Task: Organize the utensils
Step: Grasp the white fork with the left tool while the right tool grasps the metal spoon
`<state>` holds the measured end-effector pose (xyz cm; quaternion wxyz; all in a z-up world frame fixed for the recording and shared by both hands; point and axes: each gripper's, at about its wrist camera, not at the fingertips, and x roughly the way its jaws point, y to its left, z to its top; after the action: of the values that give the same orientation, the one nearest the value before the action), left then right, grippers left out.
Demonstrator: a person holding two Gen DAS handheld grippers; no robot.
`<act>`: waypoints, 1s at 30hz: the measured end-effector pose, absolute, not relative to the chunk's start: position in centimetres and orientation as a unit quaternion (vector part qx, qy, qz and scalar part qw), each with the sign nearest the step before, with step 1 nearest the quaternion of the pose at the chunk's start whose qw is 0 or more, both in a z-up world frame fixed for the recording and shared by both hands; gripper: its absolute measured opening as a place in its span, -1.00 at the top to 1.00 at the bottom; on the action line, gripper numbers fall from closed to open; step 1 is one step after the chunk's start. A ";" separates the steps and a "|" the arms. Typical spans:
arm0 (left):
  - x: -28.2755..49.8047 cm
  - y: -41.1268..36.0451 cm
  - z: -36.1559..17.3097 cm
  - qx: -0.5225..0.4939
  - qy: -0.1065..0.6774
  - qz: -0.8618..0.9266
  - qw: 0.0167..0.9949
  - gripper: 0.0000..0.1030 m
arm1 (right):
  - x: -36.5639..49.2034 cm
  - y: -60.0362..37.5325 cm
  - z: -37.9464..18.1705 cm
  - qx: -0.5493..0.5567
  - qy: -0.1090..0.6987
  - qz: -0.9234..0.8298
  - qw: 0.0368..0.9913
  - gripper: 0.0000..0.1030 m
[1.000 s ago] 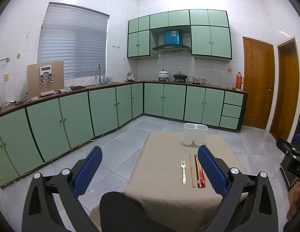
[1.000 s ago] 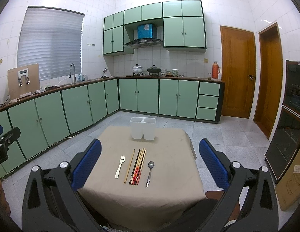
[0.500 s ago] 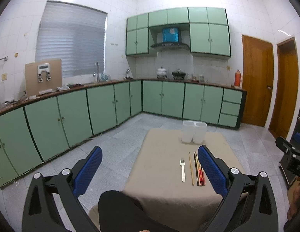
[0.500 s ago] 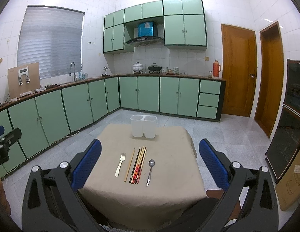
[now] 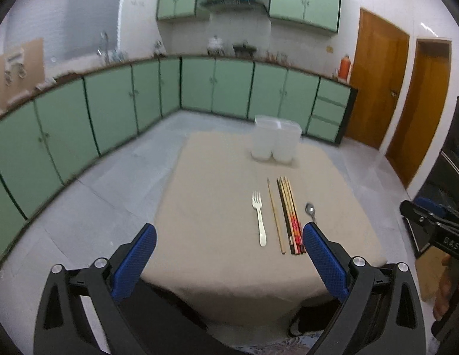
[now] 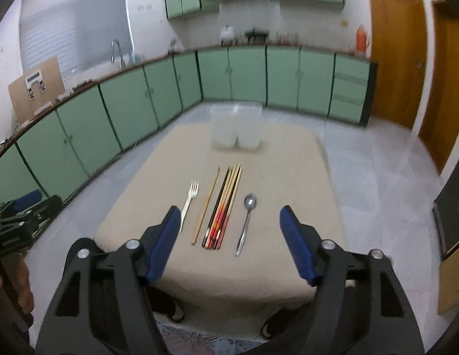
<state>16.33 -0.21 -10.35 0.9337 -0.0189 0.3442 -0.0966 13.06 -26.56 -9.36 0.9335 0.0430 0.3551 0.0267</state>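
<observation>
On the beige-clothed table (image 5: 217, 201) (image 6: 288, 171) lie a white fork (image 5: 259, 219) (image 6: 188, 201), a single wooden chopstick (image 5: 275, 216) (image 6: 207, 204), a bundle of chopsticks (image 5: 290, 216) (image 6: 225, 207) and a metal spoon (image 5: 310, 208) (image 6: 247, 219). A translucent two-compartment holder (image 5: 275, 142) (image 6: 236, 127) stands at the far side. My left gripper (image 5: 229, 236) hovers open over the near edge, left of the utensils. My right gripper (image 6: 230, 219) hangs above the chopstick bundle, its jaws closing with nothing pressed between them.
Green base cabinets (image 5: 111, 103) run along the left and back walls beyond grey floor tiles. Wooden doors (image 5: 377, 82) stand at the right. The other hand-held gripper (image 5: 433, 224) (image 6: 19, 219) shows at each view's edge. A dark appliance (image 6: 451, 207) stands at the right.
Both grippers have tipped downward and moved in toward the table, so the utensils look larger and nearer. The right gripper's fingers have come closer together. The utensils have not moved.
</observation>
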 end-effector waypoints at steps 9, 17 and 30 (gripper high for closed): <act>25.2 -3.5 -17.2 -0.013 0.433 -0.151 0.889 -0.52 | 22.3 -28.3 -18.2 0.073 0.485 0.048 0.870 0.22; 31.0 -7.2 -21.6 0.008 0.469 -0.166 0.867 -0.50 | 28.1 -29.3 -22.9 0.083 0.538 0.056 0.837 0.22; 38.3 -11.5 -28.3 0.054 0.556 -0.172 0.811 -0.39 | 33.5 -31.1 -26.7 0.080 0.580 0.058 0.809 0.22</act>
<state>38.29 -11.47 -28.26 0.8112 0.0542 0.5564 -0.1717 33.47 -31.13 -26.75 0.8088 0.0800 0.5797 0.0579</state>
